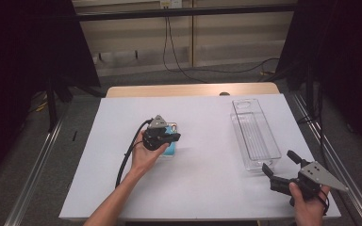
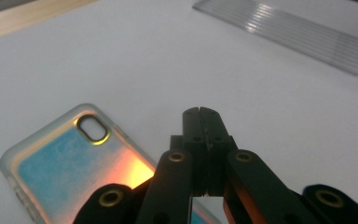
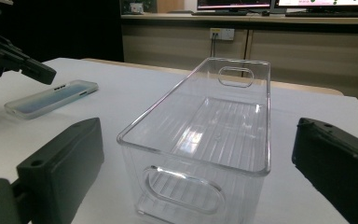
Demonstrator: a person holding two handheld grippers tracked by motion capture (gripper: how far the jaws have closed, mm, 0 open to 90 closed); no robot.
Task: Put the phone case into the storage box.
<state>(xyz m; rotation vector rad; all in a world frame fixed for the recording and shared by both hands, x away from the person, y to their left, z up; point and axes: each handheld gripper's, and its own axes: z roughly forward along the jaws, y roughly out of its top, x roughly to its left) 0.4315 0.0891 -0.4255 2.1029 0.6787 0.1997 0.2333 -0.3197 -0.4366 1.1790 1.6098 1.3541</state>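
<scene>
A translucent phone case (image 1: 171, 150) with a blue and orange back lies flat on the white table, left of centre. My left gripper (image 1: 174, 137) hovers low over it, jaws shut with nothing between them. In the left gripper view the closed tips (image 2: 199, 113) stand just past the phone case's (image 2: 60, 163) right edge, near its camera cutout. At the table's near right corner my right gripper (image 1: 280, 162) is open, its jaws spread before the near end of a clear plastic bin (image 1: 260, 165). The right gripper view has the bin (image 3: 191, 161) empty between the wide jaws, with the phone case (image 3: 51, 98) and left gripper (image 3: 45, 74) at far left.
The white table (image 1: 202, 188) has bare surface in front of the phone case and between the two hands. The bin (image 2: 298, 32) runs lengthwise away from me on the right side. A cable trails from the left gripper toward the table's near edge.
</scene>
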